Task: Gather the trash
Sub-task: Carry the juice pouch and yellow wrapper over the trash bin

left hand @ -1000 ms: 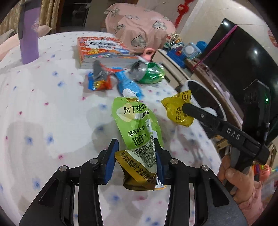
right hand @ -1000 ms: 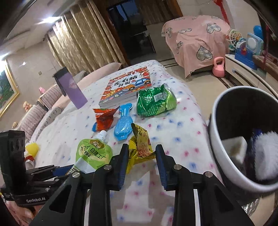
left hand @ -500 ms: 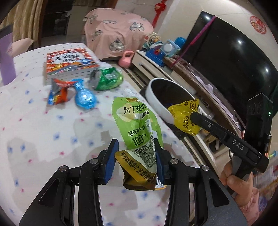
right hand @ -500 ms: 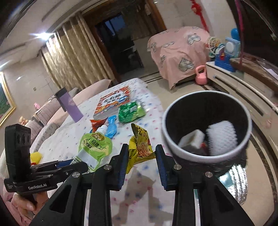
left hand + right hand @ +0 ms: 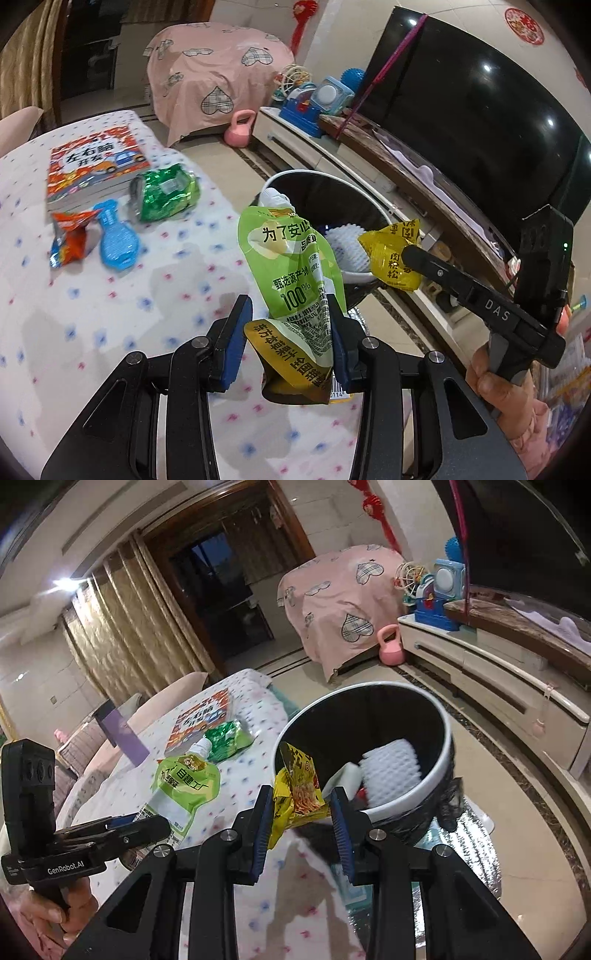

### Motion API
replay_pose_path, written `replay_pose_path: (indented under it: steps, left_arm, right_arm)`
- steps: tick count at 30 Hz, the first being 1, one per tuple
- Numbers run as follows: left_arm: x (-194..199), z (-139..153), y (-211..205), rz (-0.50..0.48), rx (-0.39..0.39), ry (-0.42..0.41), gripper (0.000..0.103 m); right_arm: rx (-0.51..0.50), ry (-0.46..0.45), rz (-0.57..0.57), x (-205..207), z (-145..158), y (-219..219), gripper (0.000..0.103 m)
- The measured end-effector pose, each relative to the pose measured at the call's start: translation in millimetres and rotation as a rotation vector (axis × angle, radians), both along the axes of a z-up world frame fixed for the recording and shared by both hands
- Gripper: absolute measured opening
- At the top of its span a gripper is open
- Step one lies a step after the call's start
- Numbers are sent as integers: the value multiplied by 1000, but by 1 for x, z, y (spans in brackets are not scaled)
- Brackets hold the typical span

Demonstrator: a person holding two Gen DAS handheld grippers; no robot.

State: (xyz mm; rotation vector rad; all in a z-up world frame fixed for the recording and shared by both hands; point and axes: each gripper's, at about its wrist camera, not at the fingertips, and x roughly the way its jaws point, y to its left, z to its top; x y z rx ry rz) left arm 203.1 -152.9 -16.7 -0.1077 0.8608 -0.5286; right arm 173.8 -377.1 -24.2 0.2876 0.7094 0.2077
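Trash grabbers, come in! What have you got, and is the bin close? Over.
Left gripper shut on green pouch. Right gripper shut on yellow wrapper. Black bin just ahead, nothing blocking. Three wrappers left on table.

Green spout pouch (image 5: 291, 273) & yellow wrapper (image 5: 295, 794) held up beside black bin (image 5: 369, 716).

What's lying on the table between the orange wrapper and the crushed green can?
A blue plastic wrapper lies between the orange wrapper and the green can, seen in the left wrist view.
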Motion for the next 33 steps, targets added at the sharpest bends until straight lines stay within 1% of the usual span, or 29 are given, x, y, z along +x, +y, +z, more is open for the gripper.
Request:
replay_pose_path:
  steps: [8, 19, 33]
  left_arm:
    - [18, 2, -23, -28, 25, -1, 38]
    - [38, 3, -45, -47, 51, -4, 38]
    - [66, -2, -76, -69, 90, 6, 38]
  right_arm:
    - [2, -8, -35, 5, 2, -23, 32]
    - [-2, -7, -57, 20, 3, -38, 32]
    - [-22, 28, -69, 53, -1, -52, 32]
